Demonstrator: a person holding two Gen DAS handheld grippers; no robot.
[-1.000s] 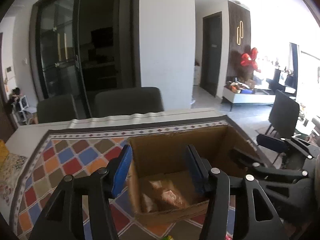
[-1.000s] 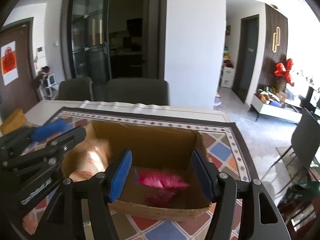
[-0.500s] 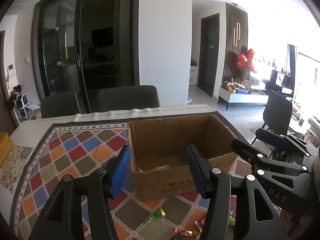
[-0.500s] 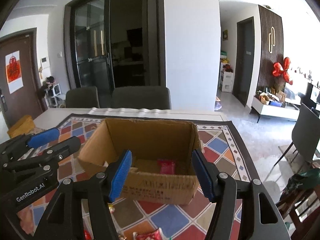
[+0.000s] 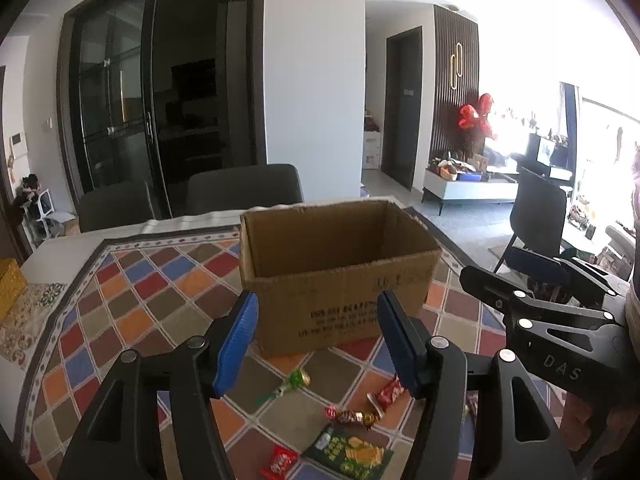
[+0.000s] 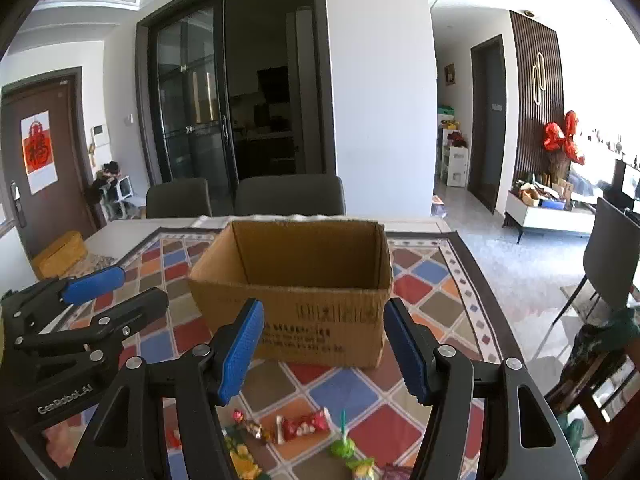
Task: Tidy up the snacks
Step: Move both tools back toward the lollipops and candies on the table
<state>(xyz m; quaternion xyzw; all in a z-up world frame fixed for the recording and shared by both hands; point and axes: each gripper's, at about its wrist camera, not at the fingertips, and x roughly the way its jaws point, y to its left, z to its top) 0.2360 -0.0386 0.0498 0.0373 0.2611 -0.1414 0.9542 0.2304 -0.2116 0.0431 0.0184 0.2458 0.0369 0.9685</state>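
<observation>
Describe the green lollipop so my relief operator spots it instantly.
Find the open cardboard box on the chequered tablecloth. Just in front of its near wall lies the lollipop: a round green-wrapped head on a thin green stick, the only stick-shaped snack among flat wrappers.

Floor of the open brown cardboard box [image 5: 336, 276] hidden behind its near wall, black print on that wall too blurred to read, green-and-yellow snack packet [image 5: 352, 454] cut by the bottom edge, purple wrapper [image 6: 394, 472] likewise cropped.
</observation>
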